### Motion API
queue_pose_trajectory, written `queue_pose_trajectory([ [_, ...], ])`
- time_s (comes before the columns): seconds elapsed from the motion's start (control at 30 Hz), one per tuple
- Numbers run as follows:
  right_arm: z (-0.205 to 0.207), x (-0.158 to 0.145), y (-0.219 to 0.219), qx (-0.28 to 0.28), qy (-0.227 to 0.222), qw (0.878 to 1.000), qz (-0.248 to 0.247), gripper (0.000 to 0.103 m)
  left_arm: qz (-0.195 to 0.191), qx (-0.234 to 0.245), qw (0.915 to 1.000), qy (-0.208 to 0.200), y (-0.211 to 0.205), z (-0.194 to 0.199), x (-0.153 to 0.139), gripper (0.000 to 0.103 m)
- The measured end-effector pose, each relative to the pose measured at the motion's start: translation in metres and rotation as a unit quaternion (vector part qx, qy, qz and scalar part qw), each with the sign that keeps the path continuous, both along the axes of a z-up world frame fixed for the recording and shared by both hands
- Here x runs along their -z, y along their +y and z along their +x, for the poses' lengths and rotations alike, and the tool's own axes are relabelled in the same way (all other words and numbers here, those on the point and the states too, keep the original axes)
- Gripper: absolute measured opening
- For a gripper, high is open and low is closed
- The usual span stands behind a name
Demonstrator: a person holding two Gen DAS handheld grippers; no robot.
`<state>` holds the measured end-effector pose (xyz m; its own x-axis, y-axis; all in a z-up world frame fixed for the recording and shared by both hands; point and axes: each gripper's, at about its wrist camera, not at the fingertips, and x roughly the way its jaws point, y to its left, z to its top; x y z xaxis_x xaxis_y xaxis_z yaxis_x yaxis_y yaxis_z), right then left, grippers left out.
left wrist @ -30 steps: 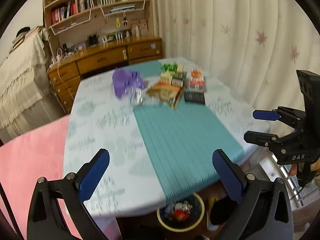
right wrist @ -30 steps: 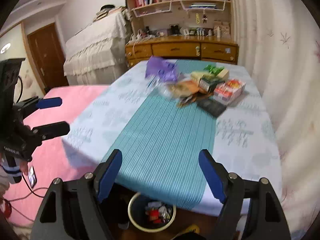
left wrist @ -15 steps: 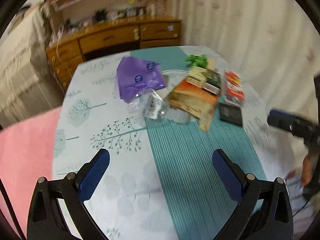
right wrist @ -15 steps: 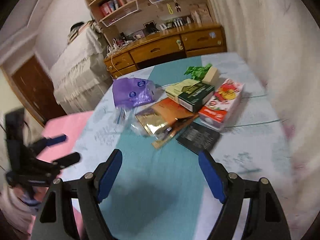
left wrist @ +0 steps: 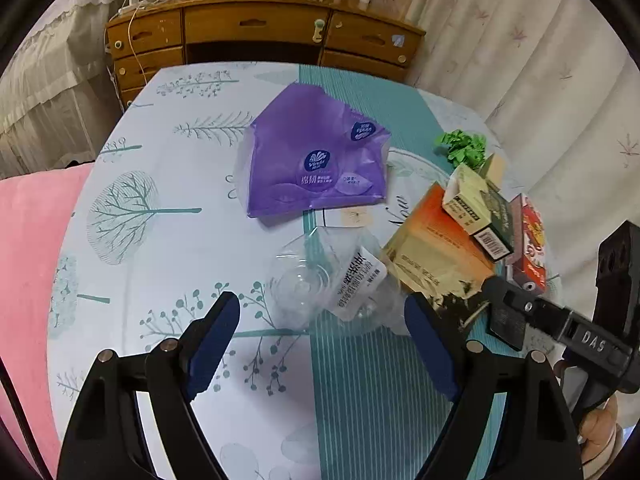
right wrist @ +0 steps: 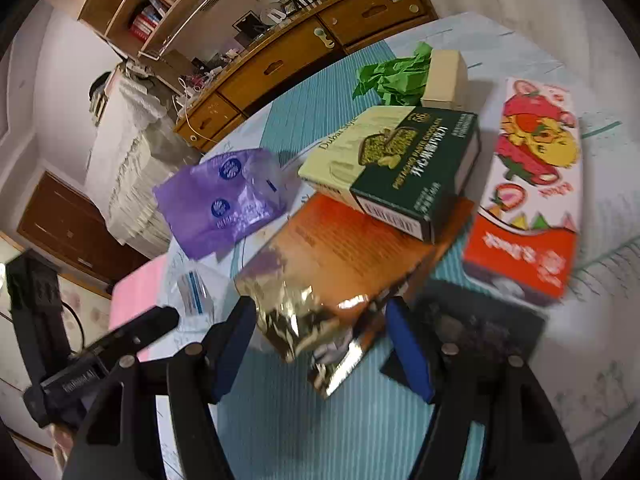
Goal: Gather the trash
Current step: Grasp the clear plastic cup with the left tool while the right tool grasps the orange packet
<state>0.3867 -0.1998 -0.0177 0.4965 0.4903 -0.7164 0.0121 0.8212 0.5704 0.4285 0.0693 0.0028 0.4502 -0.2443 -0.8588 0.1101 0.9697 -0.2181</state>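
The left wrist camera looks steeply down along its own fingers onto the table (left wrist: 132, 240), close above a clear plastic wrapper (left wrist: 332, 280), with the wooden dresser (left wrist: 256, 28) beyond the table's far edge. The right wrist camera sits nearer still, tilted and rolled, facing an orange foil bag (right wrist: 340, 264) just ahead of its fingers; the picture is blurred at the edges. Both views share the purple tissue pack (left wrist: 316, 160) (right wrist: 224, 196), the foil bag, the green box (right wrist: 408, 164), the red carton (right wrist: 528, 192) and the dresser. Each view catches the other gripper at its side.
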Motion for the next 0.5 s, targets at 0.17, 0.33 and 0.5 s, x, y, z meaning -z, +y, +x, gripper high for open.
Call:
queue_pose_trajectory([
  [0.17,0.015,0.011,0.004,0.0,0.004,1.0,0.027,0.061,-0.012,-0.019,0.9995,0.024,0.001,0.014,0.012,0.083],
  [0.33,0.024,0.019,0.008,-0.001,0.0,0.999,0.045,0.026,-0.031,-0.051,0.9975,0.038,0.006,0.025,0.017,0.083],
  [0.5,0.025,0.017,0.016,-0.012,-0.017,0.999,0.029,0.005,-0.047,-0.074,0.9948,0.051,0.008,0.032,0.021,0.083],
])
